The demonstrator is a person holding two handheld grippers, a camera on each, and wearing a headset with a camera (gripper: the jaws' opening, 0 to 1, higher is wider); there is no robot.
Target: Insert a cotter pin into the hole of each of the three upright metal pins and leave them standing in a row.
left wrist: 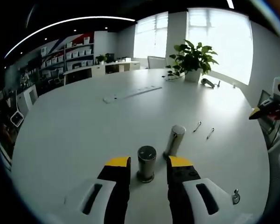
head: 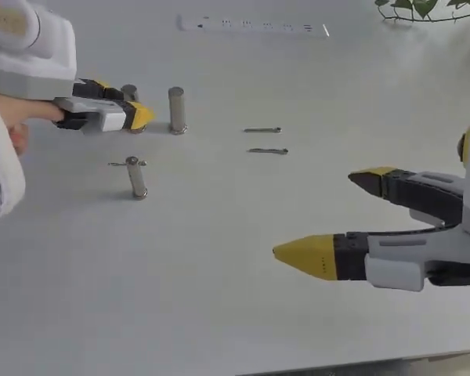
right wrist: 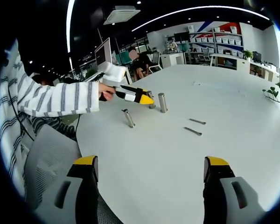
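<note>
Three metal pins stand on the white table [head: 219,282]. The near pin [head: 136,178] has a cotter pin [head: 127,163] through its top. My left gripper [head: 129,103] is open, its jaws on either side of the far left pin [left wrist: 146,163], with small gaps showing. The third pin [head: 177,110] stands just right of it. Two loose cotter pins [head: 262,130] [head: 268,150] lie flat mid-table. My right gripper [head: 323,218] is open wide and empty, low over the table's right side.
A white power strip [head: 251,26] lies at the far edge, with a potted plant [left wrist: 192,58] beyond it. The table's near edge [head: 360,366] runs below my right gripper. A striped sleeve [right wrist: 60,100] reaches in from the left.
</note>
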